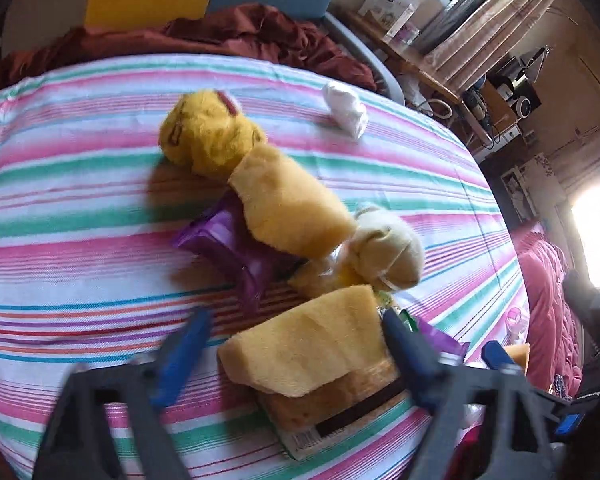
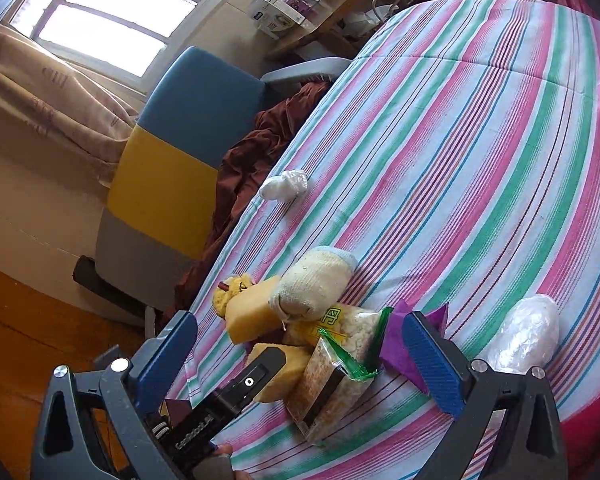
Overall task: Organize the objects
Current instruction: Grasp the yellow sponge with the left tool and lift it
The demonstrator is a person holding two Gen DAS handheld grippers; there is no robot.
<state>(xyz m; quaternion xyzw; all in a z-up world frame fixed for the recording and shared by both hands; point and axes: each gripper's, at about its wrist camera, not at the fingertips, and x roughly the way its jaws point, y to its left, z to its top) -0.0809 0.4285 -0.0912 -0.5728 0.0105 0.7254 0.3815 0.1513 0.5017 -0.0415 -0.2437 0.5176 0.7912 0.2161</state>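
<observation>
**Left fingers straddle the sponge**

The left gripper [image 1: 292, 344] has its fingers apart around the yellow sponge [image 1: 304, 352] on the snack packet [image 1: 340, 412], not yet pinching. The right gripper [image 2: 300, 360] hangs spread, empty, over the bed [image 2: 480, 140]. Next: squeeze and lift.

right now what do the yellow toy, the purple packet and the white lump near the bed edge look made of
Yellow toy: plush fabric, going by its fuzzy, matte pile. Purple packet: thin plastic film, glossy and crinkled. White lump: probably soft knitted cloth, perhaps a rolled sock; matte and folded, though too blurred to be sure.
</observation>
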